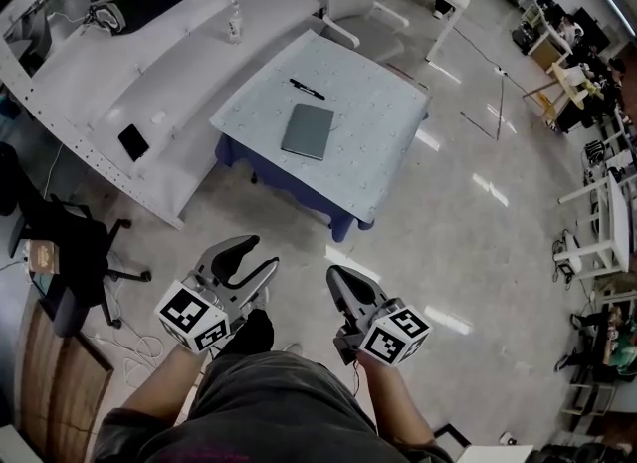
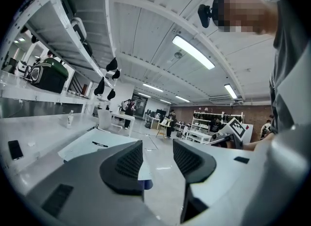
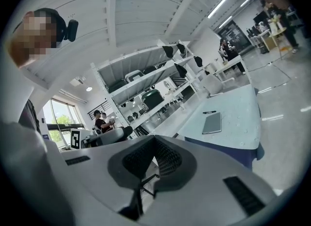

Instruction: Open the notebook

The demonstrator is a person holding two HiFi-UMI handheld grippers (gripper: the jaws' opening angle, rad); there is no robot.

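Well short of the table (image 1: 383,117) bearing the closed notebook (image 1: 308,130), the left gripper (image 1: 258,254) is held spread, the right gripper (image 1: 335,274) pressed together.

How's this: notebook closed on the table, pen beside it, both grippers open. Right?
Only the left gripper is open. The right gripper is shut, jaws together on nothing, per the right gripper view. The notebook is closed on the table, pen beside it.

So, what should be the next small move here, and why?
Probably step toward the table and bring both grippers forward. The notebook lies closed on it, well ahead of the left gripper, which is open, and the right gripper, which is shut. Both are empty.
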